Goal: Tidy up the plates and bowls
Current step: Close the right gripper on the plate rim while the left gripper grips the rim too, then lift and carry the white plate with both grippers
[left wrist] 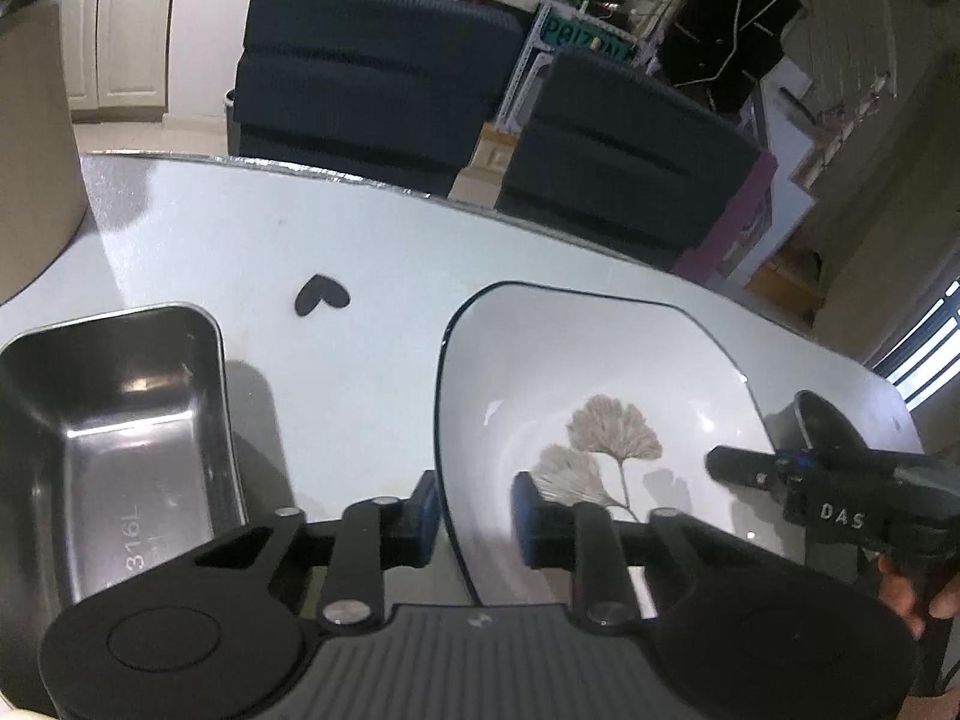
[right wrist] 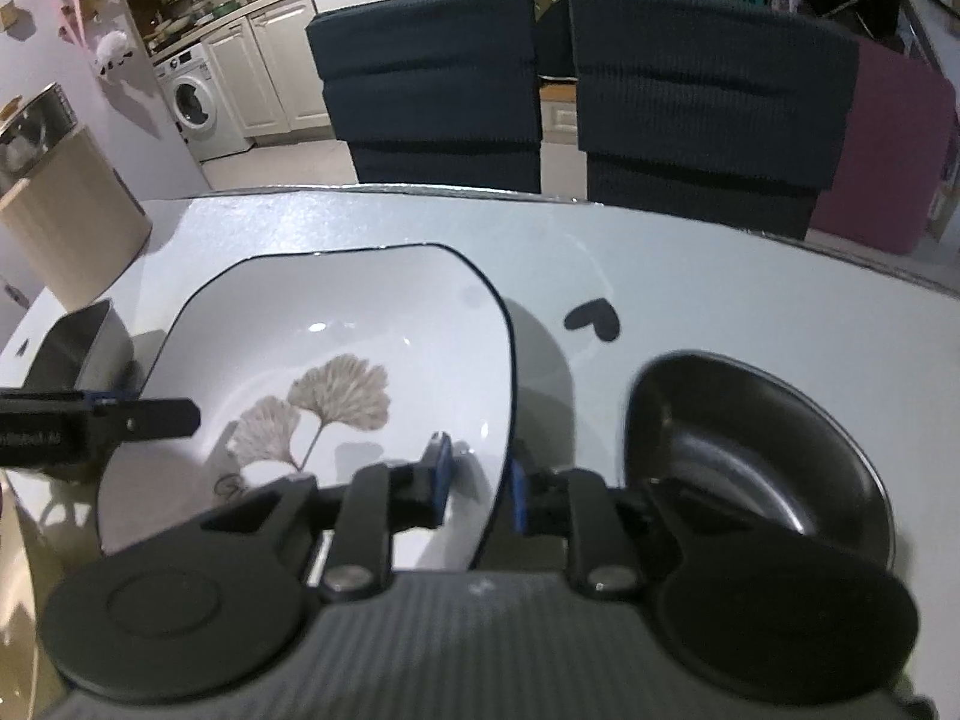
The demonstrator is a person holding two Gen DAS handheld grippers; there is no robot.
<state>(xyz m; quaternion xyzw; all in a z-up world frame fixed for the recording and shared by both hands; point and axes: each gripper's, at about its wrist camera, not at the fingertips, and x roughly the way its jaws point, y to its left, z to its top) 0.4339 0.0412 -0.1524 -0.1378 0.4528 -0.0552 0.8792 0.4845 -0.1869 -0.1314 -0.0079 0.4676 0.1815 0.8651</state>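
The white plate [left wrist: 600, 396] with a dark rim line and two printed ginkgo leaves sits on the pale table [left wrist: 336, 240], a gripper at each side of it; the left gripper [left wrist: 474, 516] points steeply down with its blue-padded jaws narrow and straddling the plate's left rim, one pad outside and one inside, though whether they press on it I cannot tell; the right gripper [right wrist: 477, 483] is tilted down likewise, its jaws narrow and set either side of the plate's right rim, contact again unclear; seen from the left wrist, its body carries the white letters "DAS" and fingers [left wrist: 900, 588] of a hand wrap around it; left of the plate stands one rectangular steel container [left wrist: 114, 438] stamped "316L" on its inner wall; right of the plate lies one round dark bowl [right wrist: 750, 450]; one black heart-shaped mark [left wrist: 321, 294] is on the tabletop beyond; two dark blue chairs [right wrist: 420, 84] face the far edge, with a sign partly reading "PRIZON" behind
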